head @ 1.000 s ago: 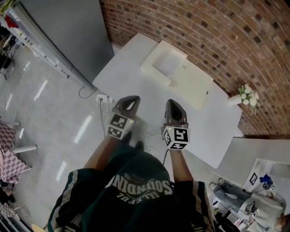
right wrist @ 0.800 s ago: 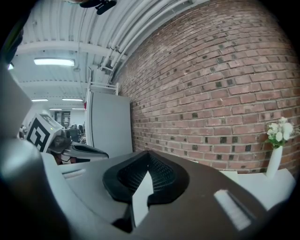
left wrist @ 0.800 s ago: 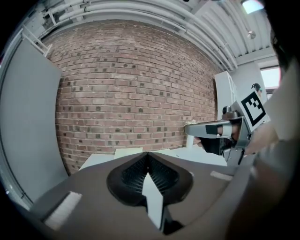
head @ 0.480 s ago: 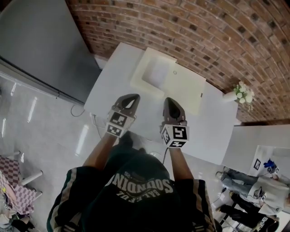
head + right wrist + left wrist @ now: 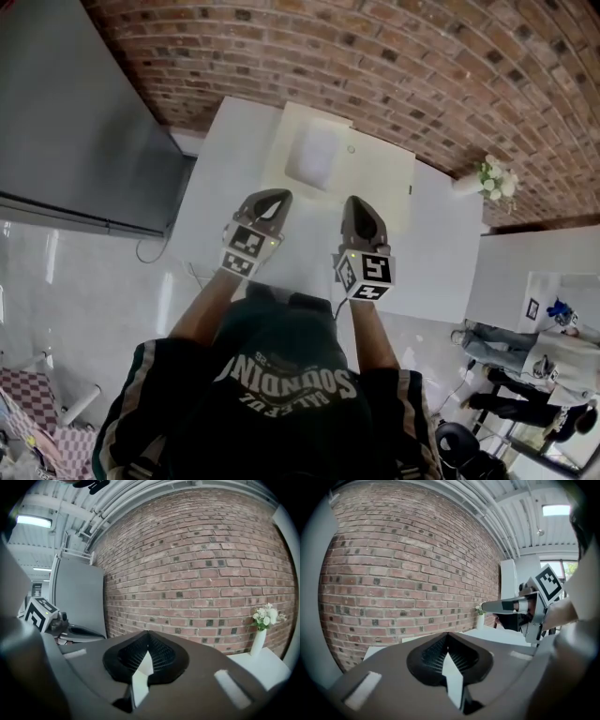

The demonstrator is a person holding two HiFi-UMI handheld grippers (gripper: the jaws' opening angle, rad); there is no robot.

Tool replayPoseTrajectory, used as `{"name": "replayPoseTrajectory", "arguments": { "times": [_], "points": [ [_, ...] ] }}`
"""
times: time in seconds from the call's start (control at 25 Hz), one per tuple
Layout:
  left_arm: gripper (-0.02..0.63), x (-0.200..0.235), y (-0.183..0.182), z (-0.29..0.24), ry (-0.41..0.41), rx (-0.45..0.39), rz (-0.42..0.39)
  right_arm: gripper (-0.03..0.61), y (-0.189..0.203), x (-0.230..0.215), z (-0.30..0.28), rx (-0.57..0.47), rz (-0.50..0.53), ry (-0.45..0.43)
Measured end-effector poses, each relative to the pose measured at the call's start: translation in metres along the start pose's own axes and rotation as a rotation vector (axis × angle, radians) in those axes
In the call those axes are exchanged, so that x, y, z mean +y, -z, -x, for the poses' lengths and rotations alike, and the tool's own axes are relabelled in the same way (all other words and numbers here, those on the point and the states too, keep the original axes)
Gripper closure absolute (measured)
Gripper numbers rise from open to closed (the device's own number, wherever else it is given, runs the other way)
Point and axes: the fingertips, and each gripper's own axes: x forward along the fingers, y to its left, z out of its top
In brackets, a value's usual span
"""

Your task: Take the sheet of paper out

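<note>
Your left gripper point(image 5: 447, 635) had its jaws pressed together with nothing between them, and your right gripper point(image 5: 149, 633) was the same, closed tip to tip and empty. You held both side by side, pointing a little downward, over the near part of the white table point(image 5: 436, 248) and apart from everything on it. Just beyond their tips sat a flat cream machine point(image 5: 370, 178), probably a printer, set against the brick wall point(image 5: 375, 56). In the shallow recess on its left half lay a pale rectangle that I took for the sheet of paper point(image 5: 314, 155). It lay flat and nothing was touching it. A small vase of white flowers point(image 5: 489, 178) stood at the table's far right corner, well apart from the machine, and a tall grey cabinet point(image 5: 66, 122) filled the left side. The sheet would likely be very light and limp. It would slide easily on the smooth tray, and it would crease or tear if pinched hard or dragged against the recess wall. Lying flat, it offered little to grip from above. The best hold looked like a free edge or corner nearest you, taken with one gripper opened only narrowly and then drawn out level. I couldn't tell from these views whether any edge stood proud of the tray.
</note>
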Motion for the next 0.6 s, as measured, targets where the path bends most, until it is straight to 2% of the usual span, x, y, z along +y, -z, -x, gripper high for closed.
{"name": "replayPoseTrajectory", "arguments": {
  "times": [0.2,0.6],
  "points": [
    [0.603,0.002,0.0,-0.006,0.053,0.007,-0.011,0.578,0.003,-0.001,0.0,0.013,-0.023,0.05],
    [0.603,0.003,0.007,-0.032,0.08,0.03,-0.012,0.578,0.014,-0.024,-0.012,0.036,-0.068,0.092]
  ]
}}
